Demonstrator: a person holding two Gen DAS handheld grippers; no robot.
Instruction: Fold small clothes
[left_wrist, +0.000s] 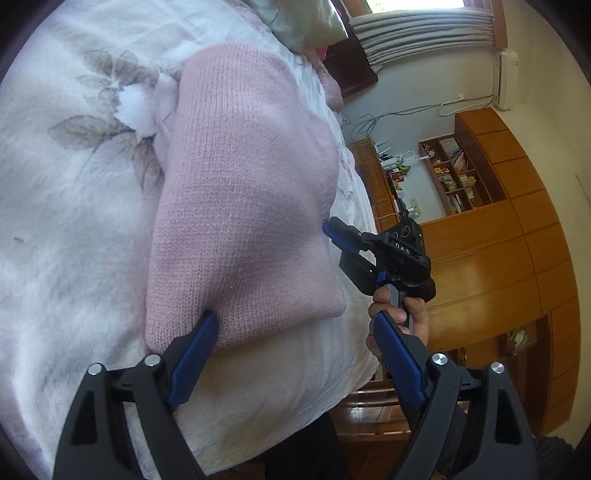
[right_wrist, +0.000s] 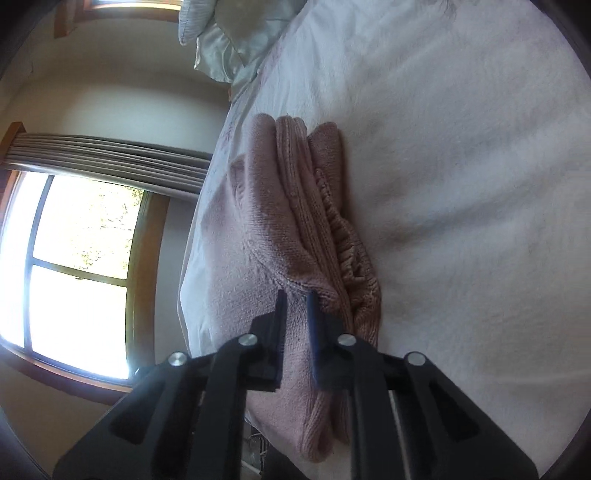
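Note:
A pink knit sweater (left_wrist: 240, 206) lies folded in layers on the white floral bedspread (left_wrist: 66, 221). My left gripper (left_wrist: 295, 332) is open wide just in front of the sweater's near edge, and its left fingertip (left_wrist: 207, 325) rests against the fold. At the sweater's right edge, a hand holds my right gripper (left_wrist: 332, 229). In the right wrist view my right gripper (right_wrist: 297, 295) has its fingers close together, pinching the top layer of the sweater (right_wrist: 266, 221) at a seam. The ribbed lower layers (right_wrist: 332, 221) lie beside it on the bed.
The bed's edge (left_wrist: 362, 206) runs close to the sweater's right side. Pillows (right_wrist: 229, 40) lie at the head of the bed. Wooden cabinets and shelves (left_wrist: 480, 229) stand beyond the bed, and a window with a curtain (right_wrist: 74, 240) is on the far wall.

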